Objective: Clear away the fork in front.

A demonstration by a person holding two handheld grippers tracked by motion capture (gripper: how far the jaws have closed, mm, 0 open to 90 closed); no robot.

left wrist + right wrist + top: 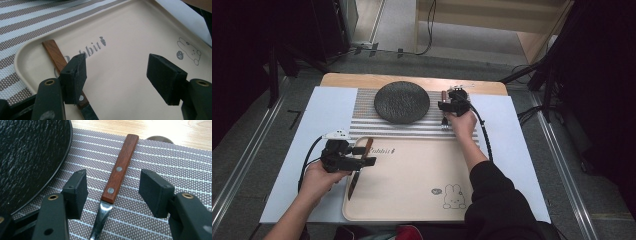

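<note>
Now both grippers are down at the cutlery. The right gripper (451,111) hovers over the striped placemat (362,107) on the tabletop, just beside the black plate (402,102), and its fingers (76,190) stand wide open on either side of the wooden handle of a fork (120,170), not touching it. That fork lies flat on the mat, to the right of the plate, handle pointing away from the person. Looks freshly laid or about to be pinched; I can't tell which.

Over on the other side, the left gripper (362,156) sits low at the left edge of the beige tray (412,200). Its fingers (75,75) are spread wide too, and the knife (358,172) with the matching wooden handle lies on the tray under the near finger, off to one side of the gap and not centred.

My read: a place setting is under way and the knife is the piece to collect. The next move calls for shifting the left gripper sideways until the handle sits between the fingers, then closing firmly on the wood, not the blade.
</note>
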